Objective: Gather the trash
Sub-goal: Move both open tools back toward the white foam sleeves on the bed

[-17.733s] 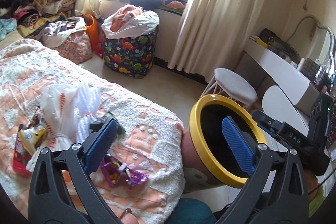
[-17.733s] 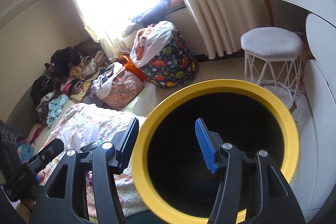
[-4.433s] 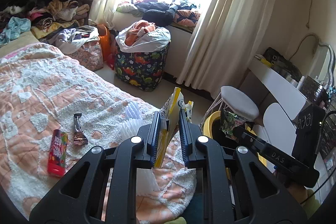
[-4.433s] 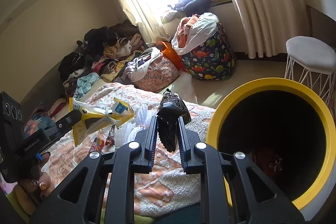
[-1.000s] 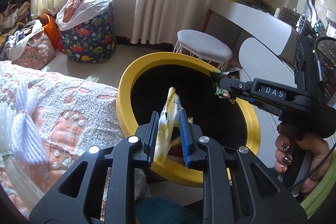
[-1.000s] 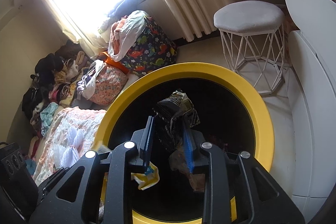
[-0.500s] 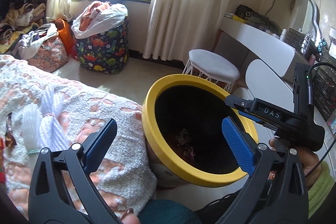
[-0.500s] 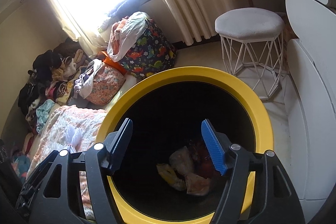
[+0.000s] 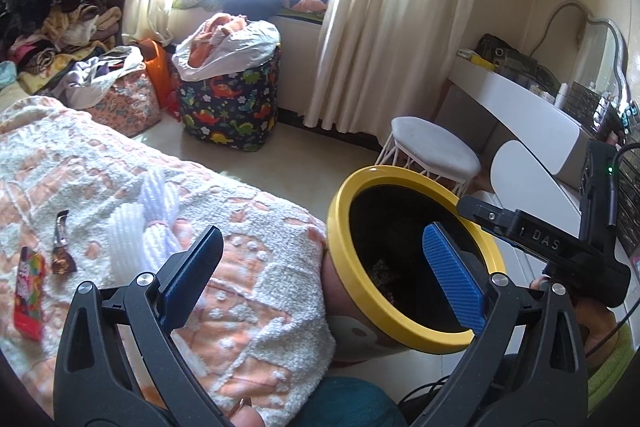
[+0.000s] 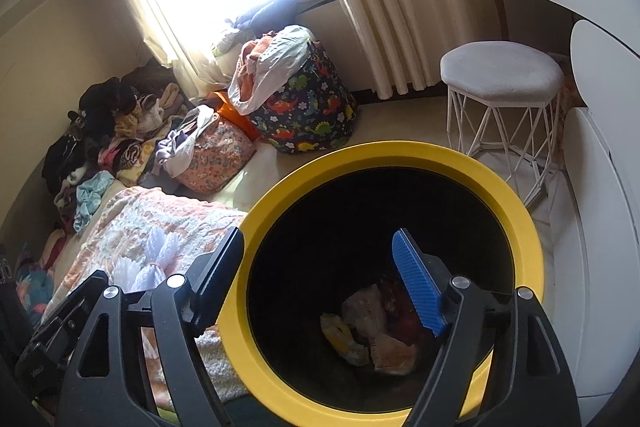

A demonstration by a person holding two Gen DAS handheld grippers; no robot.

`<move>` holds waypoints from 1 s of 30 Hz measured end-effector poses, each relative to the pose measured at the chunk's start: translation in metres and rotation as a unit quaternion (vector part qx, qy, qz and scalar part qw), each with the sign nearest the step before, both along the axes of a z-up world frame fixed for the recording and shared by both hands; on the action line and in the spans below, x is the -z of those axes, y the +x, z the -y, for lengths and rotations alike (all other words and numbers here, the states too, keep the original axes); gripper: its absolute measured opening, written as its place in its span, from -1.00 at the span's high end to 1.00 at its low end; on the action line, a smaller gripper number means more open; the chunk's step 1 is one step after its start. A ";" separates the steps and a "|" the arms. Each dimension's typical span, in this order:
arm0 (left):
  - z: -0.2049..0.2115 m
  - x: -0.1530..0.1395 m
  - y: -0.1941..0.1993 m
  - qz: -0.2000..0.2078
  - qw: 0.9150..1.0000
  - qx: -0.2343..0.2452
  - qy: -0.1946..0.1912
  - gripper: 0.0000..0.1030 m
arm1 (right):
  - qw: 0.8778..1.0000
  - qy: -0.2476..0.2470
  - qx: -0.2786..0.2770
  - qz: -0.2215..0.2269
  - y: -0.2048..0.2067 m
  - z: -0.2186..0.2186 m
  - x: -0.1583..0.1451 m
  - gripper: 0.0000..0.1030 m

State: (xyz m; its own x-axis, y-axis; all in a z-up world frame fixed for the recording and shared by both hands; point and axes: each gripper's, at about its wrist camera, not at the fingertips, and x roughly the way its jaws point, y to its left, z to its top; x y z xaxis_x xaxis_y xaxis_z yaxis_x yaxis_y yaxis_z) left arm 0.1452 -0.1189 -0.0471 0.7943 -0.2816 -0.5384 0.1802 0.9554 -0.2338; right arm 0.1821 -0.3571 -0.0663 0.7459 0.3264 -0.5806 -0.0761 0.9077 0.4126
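Trash (image 10: 368,331) lies in yellow-rimmed bin (image 10: 520,227); left gripper (image 9: 324,275) gaping, empty; right gripper (image 10: 320,275) just opening, empty, above bin mouth.

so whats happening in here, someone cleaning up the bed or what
A person is clearing trash off the bed into a yellow-rimmed bin with two handheld grippers. The left gripper and right gripper are both empty, their jaws having just opened, and wrappers lie in the bin's bottom. A red packet and a small brown wrapper remain on the blanket.
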 end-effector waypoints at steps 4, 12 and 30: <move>-0.014 -0.003 -0.004 0.005 1.000 -0.017 0.000 -0.78 | 1.000 -0.001 -0.017 0.007 -0.002 -0.012 -0.005 -0.46; -0.040 -0.011 -0.013 0.017 0.998 -0.052 0.003 -0.78 | 0.998 -0.001 -0.055 0.016 -0.009 -0.045 -0.012 -0.51; -0.102 -0.012 -0.031 0.021 0.993 -0.118 0.003 -0.78 | 0.989 -0.019 -0.146 0.030 -0.032 -0.114 -0.018 -0.52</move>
